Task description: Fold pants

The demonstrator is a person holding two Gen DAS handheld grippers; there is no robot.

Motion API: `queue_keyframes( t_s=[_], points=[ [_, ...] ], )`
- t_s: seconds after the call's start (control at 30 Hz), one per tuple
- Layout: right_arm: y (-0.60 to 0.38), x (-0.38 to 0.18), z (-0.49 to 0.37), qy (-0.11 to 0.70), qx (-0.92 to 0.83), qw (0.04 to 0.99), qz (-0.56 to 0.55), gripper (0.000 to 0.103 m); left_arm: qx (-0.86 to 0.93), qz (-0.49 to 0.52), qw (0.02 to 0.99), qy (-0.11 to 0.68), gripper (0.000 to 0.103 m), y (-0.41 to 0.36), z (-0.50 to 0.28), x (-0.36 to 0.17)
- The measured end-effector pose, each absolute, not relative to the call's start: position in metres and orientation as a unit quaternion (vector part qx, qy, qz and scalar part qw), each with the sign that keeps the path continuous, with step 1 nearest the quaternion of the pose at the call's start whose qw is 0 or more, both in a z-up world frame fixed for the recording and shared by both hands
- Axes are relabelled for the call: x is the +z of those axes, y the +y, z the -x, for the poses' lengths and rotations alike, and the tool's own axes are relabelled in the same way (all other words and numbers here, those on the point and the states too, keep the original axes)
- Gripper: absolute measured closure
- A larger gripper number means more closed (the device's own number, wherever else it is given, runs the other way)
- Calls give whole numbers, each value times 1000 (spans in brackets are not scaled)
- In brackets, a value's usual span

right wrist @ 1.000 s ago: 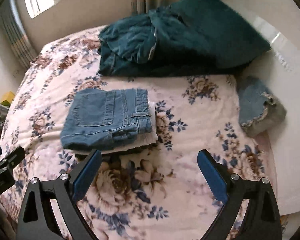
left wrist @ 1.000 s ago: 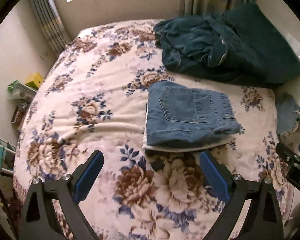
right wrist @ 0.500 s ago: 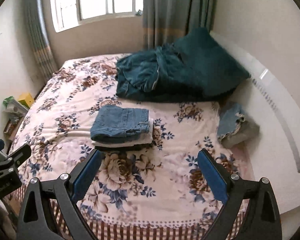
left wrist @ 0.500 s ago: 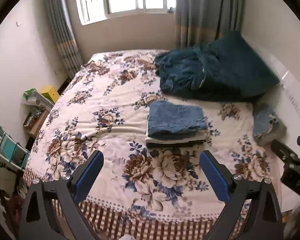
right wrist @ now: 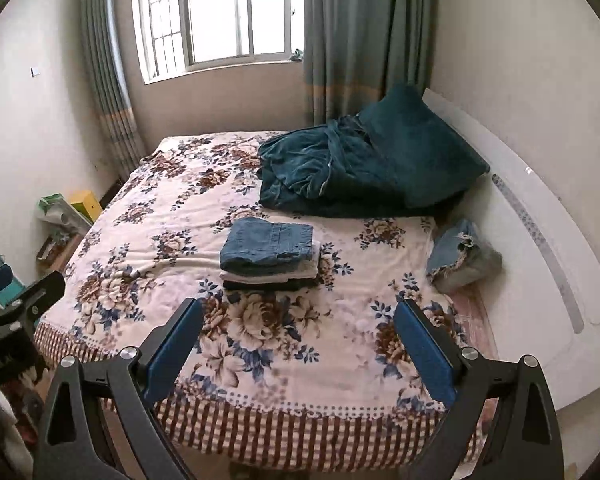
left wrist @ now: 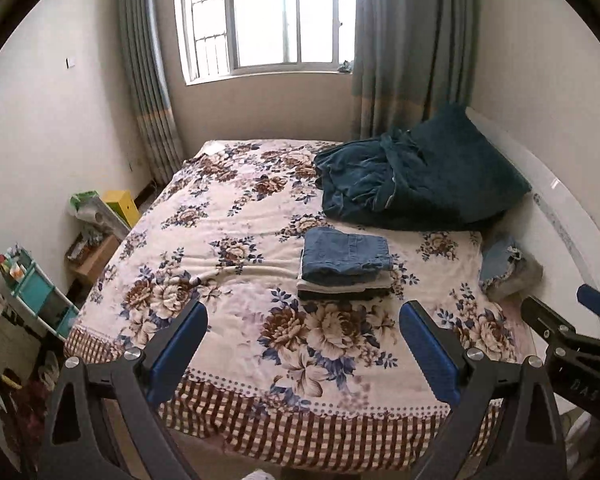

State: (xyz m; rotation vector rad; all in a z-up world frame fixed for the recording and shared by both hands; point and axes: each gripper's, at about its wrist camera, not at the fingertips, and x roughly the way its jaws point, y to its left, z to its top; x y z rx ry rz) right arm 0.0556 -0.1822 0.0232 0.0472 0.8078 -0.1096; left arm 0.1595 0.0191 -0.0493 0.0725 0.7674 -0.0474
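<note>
Folded jeans on a stack, both grippers empty

The jeans [left wrist: 346,256] top a pile mid-bed [left wrist: 228,240]; the left gripper [left wrist: 302,344] and right gripper [right wrist: 298,340] hang spread wide near the foot, holding nothing.

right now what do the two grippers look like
Both match: the left gripper and the right gripper have black angular frames with triangular cut-outs, silver bolts at the joints and flat blue pads lining the jaws. The right gripper's body carries pale lettering, too blurred to read. No cables or sleeves show.
</note>
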Motion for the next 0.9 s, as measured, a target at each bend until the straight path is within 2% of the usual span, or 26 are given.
queue_keyframes(
  t_s=[0.4,0.5,0.9],
  points=[
    [-165,80,14,363,-61,930,-6,4,-43,-41,924,377,5,25,-115,-29],
    [-163,82,18,362,-55,931,-7,1,-45,-41,927,370,0,27,-112,-25],
    [-165,79,-7,345,-60,937,-13,0,-33,-44,931,361,0,28,-125,-32]
  ],
)
